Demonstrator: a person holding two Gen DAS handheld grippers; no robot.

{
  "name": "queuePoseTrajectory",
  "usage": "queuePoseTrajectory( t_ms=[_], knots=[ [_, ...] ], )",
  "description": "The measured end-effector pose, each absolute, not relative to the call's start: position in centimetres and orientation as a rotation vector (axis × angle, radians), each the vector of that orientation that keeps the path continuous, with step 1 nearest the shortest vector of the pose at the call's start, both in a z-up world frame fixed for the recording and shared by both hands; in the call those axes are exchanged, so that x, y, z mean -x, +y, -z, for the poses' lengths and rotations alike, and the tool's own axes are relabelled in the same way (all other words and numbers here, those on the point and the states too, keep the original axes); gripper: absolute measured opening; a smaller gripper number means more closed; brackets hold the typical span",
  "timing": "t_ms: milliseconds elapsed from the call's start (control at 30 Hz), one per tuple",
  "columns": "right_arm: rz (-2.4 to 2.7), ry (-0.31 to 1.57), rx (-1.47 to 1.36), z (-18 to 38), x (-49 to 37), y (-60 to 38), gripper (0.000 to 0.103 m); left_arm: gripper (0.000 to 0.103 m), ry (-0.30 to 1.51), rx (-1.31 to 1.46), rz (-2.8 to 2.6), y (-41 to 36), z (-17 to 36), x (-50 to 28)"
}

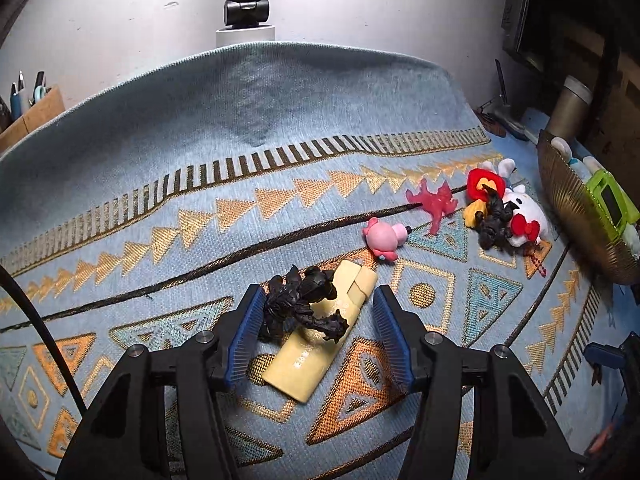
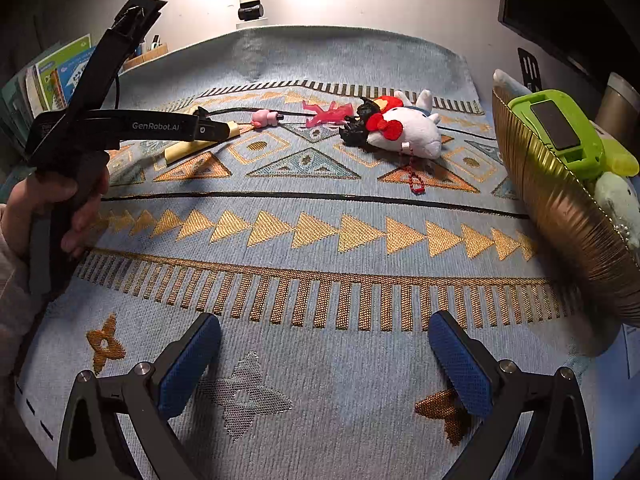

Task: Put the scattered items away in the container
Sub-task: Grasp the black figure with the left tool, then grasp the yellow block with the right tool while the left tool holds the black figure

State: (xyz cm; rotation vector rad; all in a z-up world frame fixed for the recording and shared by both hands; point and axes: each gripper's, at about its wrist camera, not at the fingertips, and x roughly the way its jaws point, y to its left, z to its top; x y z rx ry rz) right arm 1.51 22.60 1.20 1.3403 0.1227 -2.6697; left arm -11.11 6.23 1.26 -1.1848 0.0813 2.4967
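Black figure (image 1: pixel 304 306) on cream case (image 1: pixel 320 336) sits between spread left claw (image 1: pixel 320 332) pads, ungripped

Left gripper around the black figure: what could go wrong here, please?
1. The black figure lies on top of the cream case, and both sit between the jaws of the left gripper; closing may catch the case too or knock the figure off.
2. The gold basket already holds a green device, so a dropped toy might bounce out.
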Motion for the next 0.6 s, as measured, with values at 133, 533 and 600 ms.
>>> queuePoseTrajectory(
  t_ms=[133, 533, 600],
  knots=[
    [2.670, 0.123, -1.340, -1.2, -1.5, 22.6, 0.103, 0.037, -0.044, 1.161, -2.479, 5.1, -1.4, 11.3],
    [2.670, 0.126, -1.343, -1.2, -1.7, 22.6, 0.103, 0.037, -0.195, 1.123, -2.583, -1.1, -3.7, 5.5],
    [2.668, 0.123, -1.353, -1.3, -1.7, 22.6, 0.103, 0.037, -0.232, 1.094, -2.635, -2.7, -3.5, 4.5]
  ],
)
